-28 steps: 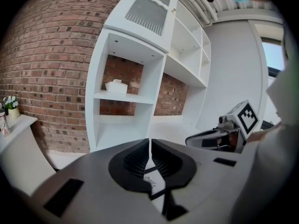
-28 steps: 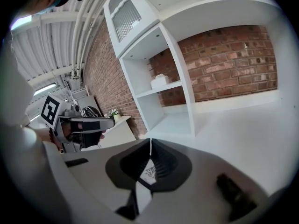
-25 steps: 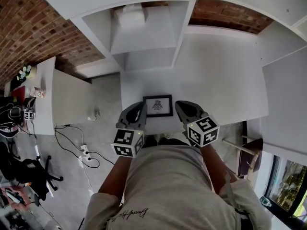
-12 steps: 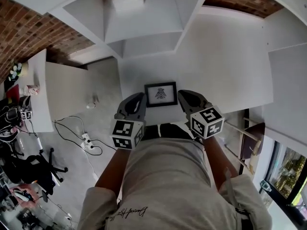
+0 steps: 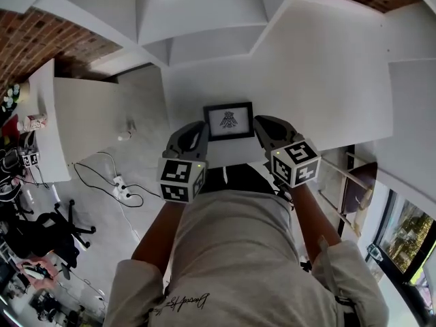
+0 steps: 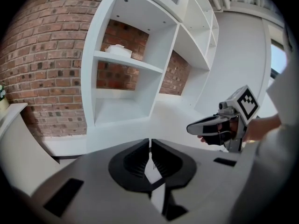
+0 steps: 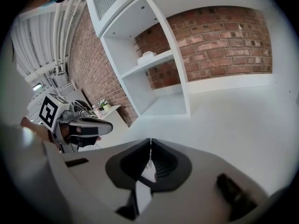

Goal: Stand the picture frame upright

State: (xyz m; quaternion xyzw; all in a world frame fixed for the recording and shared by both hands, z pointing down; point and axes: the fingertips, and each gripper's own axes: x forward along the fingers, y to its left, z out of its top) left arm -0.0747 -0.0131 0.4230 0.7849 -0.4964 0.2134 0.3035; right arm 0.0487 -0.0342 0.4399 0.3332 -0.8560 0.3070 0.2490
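Up on the white shelf unit, one open compartment holds a pale white item, sitting alone on its shelf with brick wall behind it. What the item is cannot be made out.

Down to the surface: the picture frame lies flat and face up near the front edge, dark border round a small dark drawing on white.

Now the tongs. The left tongs sit just beside the frame's left edge, tips brought together with only a thin slit between the pads and nothing caught in them. The right tongs mirror them just beside the frame's right edge, likewise closed and empty. The frame sits squarely between the two. Whether either tip actually touches the border cannot be told from above. Both tongs point down at a slant toward the surface, marker cubes nearest the person.
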